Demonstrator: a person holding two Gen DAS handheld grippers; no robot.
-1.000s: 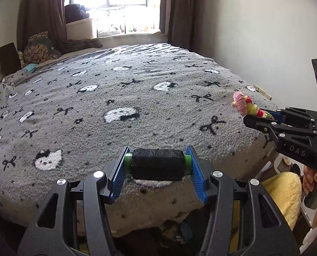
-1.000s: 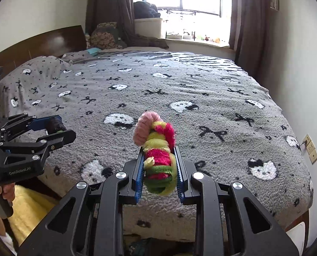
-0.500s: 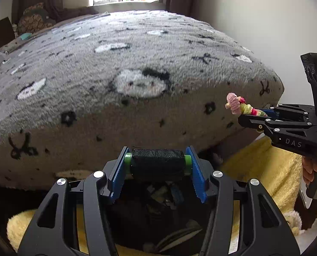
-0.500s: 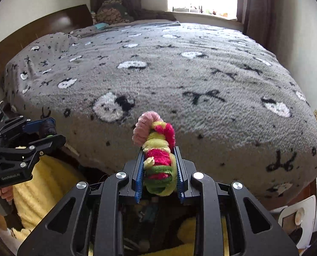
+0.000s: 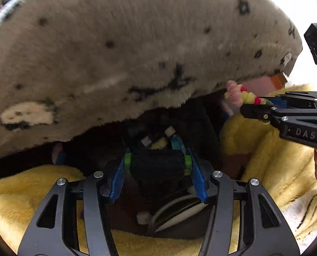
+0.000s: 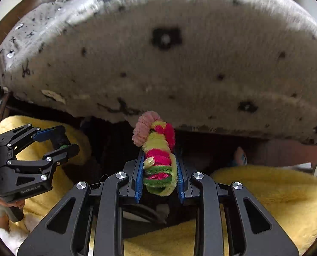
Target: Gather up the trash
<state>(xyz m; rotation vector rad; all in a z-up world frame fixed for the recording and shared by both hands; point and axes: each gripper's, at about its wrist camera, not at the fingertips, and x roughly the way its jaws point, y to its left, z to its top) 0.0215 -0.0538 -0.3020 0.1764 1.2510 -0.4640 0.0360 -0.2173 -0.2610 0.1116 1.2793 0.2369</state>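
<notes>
Two fisheye views, each mounted behind a gripper's fingers and facing steeply down along them. Left wrist view: close above a dark bin [image 5: 179, 224] ringed by yellow plush fabric [image 5: 30, 192], the grey blanket's hanging edge [image 5: 115, 53] filling the top, the right gripper [image 5: 252, 104] at the right edge. Right wrist view: same downward look from the other side, the left gripper [image 6: 60, 140] at its left. Shared by both: blanket edge [image 6: 179, 64], yellow fabric [image 6: 265, 192], dark opening between.
</notes>
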